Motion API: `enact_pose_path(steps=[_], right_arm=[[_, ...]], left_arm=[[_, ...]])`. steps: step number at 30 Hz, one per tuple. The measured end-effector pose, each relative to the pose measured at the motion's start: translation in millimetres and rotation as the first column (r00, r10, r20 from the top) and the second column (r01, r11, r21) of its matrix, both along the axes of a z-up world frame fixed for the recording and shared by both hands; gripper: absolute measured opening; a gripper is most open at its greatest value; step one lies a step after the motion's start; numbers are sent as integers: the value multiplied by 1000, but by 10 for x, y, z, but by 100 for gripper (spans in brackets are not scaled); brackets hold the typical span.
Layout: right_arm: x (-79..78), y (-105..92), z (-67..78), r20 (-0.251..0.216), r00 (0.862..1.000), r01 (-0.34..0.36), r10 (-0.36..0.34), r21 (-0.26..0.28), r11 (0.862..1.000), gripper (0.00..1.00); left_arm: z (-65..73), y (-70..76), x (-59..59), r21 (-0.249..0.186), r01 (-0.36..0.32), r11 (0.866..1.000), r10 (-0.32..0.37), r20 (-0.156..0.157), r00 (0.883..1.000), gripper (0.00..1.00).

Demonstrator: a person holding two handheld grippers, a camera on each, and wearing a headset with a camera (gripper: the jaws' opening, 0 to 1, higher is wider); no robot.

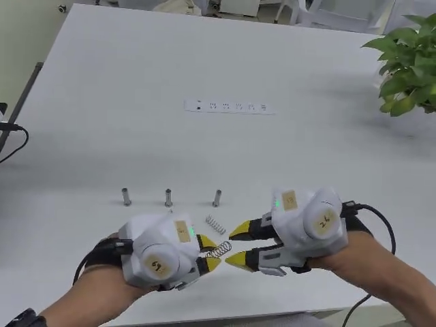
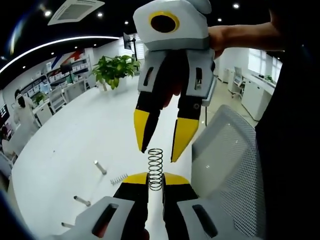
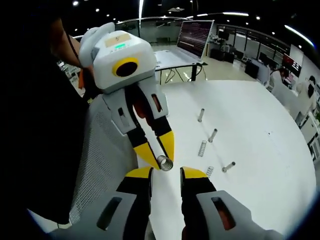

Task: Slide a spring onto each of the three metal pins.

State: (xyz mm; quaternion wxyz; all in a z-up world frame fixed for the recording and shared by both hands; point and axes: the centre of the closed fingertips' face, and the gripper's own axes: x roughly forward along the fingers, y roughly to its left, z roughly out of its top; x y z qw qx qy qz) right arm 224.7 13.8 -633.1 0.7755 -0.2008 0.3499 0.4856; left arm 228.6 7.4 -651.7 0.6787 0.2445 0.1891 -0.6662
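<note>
Regripping the spring mid-air
Your left gripper (image 1: 210,253) pinches the spring (image 1: 219,250); close the spread right gripper (image 1: 234,246) squarely round its free end.

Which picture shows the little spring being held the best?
The left gripper view: the small coiled metal spring stands side-on, every coil clear. The right gripper view sees it end-on; the head view shows it tiny and tilted.
</note>
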Motion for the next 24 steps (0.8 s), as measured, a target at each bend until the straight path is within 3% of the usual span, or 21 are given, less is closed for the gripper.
enact_pose_path(steps=[14, 24], right_arm=[[-71, 20, -58, 0, 986, -165, 166, -85, 983, 19], [-131, 85, -87, -6, 977, -211, 211, -78, 974, 12]], left_arm=[[13, -36, -85, 8, 44, 999, -44, 18, 999, 2], [24, -55, -131, 9, 58, 998, -58, 19, 998, 2]])
